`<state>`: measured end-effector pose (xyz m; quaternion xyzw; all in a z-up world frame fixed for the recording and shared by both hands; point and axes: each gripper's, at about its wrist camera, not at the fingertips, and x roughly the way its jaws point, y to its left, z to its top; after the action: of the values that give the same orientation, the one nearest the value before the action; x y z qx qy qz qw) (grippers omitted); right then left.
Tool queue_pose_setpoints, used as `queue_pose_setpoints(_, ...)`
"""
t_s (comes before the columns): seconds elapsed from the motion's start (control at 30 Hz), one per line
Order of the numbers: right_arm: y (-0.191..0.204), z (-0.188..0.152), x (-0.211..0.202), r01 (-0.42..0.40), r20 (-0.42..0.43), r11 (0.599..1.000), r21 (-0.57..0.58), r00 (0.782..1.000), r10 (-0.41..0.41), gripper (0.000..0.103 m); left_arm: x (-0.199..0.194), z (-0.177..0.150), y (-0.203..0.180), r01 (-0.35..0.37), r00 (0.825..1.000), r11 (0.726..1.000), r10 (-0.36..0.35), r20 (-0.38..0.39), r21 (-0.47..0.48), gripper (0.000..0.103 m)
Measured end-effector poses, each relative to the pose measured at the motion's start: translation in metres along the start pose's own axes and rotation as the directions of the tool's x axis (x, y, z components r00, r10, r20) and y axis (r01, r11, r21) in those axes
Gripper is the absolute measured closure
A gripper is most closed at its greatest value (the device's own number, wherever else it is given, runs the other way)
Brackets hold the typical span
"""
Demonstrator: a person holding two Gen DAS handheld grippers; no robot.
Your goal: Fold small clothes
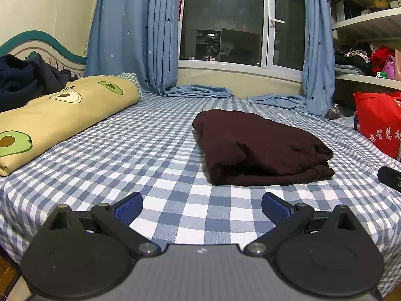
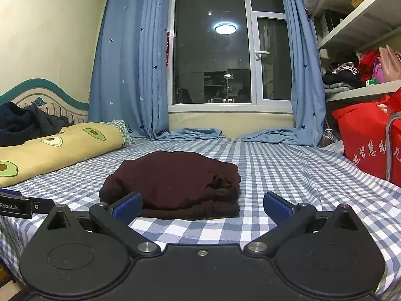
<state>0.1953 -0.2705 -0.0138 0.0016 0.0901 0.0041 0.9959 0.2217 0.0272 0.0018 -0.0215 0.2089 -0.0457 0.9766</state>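
Note:
A dark maroon garment (image 1: 260,148) lies folded into a thick, compact stack on the blue-and-white checked bed sheet (image 1: 150,150). My left gripper (image 1: 202,207) hovers open above the sheet, short of the stack's near left corner, with nothing between its blue pads. In the right wrist view the same folded garment (image 2: 175,180) sits straight ahead, and my right gripper (image 2: 202,207) stands open just before its near edge, empty. The left gripper's body (image 2: 22,204) shows at the left edge of that view, and the right gripper's tip (image 1: 389,176) at the right edge of the left wrist view.
A yellow avocado-print pillow (image 1: 57,115) and a dark heap of clothes (image 1: 25,77) lie at the left by the headboard. Blue curtains (image 1: 135,32) pool on the bed's far end under the window. A red bag (image 1: 378,123) and shelves (image 1: 368,22) stand at the right.

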Motion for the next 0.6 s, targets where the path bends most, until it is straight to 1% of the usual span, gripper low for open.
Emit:
queue_pose_setpoints(0.43, -0.001, 0.0, 0.011, -0.017, -0.011, 1.0, -0.015, 1.0, 0.017, 0.0, 0.008, 0.002, 0.002, -0.013, 1.0, 1.0, 0.013, -0.001, -0.001, 0.001)
queue_pose_setpoints(0.6, 0.0, 0.0, 0.012, -0.019, -0.011, 1.0, -0.014, 1.0, 0.019, 0.0, 0.008, 0.002, 0.004, -0.02, 1.0, 0.999, 0.02, 0.011, -0.025, 0.001)
